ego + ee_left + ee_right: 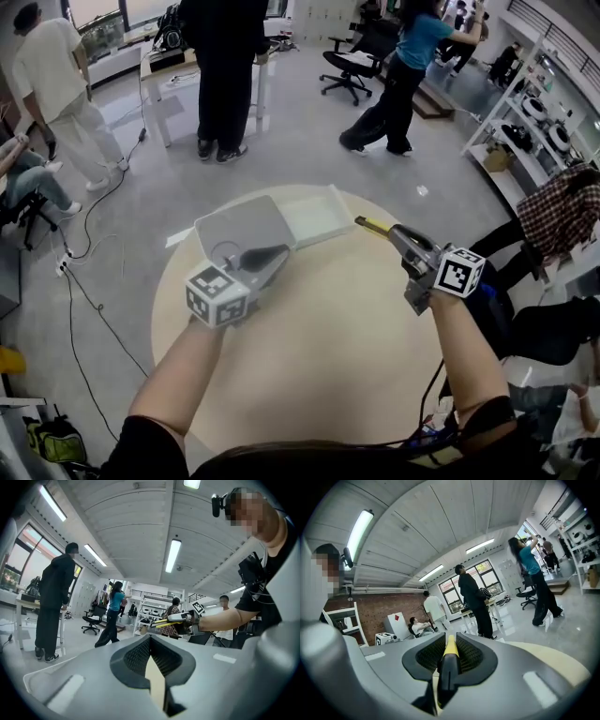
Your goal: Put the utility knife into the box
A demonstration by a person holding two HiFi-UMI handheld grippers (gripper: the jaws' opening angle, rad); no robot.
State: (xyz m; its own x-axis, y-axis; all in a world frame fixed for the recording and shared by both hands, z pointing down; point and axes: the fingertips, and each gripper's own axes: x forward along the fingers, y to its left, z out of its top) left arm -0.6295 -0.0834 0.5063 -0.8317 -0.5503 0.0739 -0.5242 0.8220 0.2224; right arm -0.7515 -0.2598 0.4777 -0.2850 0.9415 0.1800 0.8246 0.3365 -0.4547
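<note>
Both of my grippers are over the round beige table (pixel 328 361), well apart from each other.

My right gripper (pixel 397 236) is holding something. Its fingers (pixel 472 654) are clamped on the utility knife (pixel 448 663), with one ribbed black pad against each flank of the dark handle. The knife's yellow end runs forward past the fingertips. In the head view the knife is up in my grip on the far right of the table. Its yellow nose points toward the open white box (pixel 317 214) and sits close to the box's right corner. The knife is outside the box, not in it.

The box is shallow and sits at the far edge of the table. Its grey-white lid (pixel 239 225) is just to the left and overlaps that side of the box. I cannot tell whether the lid lies flat or leans.

My left gripper (pixel 269 253) is above the lid's near right corner. Its fingers (pixel 135 657) are drawn together so that the tips meet. Behind the tips only a thin pale beige wedge shows between the pads. I cannot tell whether that wedge is the table below or an edge of the lid. The left gripper view looks across at my right arm and the knife.

Each gripper carries its marker cube, the left one (pixel 217 296) and the right one (pixel 460 272).

Past the table, a person in black (pixel 225 75) stands at a white desk, and another person in a teal top (pixel 405 66) is mid-stride near an office chair (pixel 352 61). A third person in pale clothes (pixel 58 89) is at the left. Shelving (pixel 544 108) lines the right wall, and cables (pixel 94 234) trail over the grey floor.
</note>
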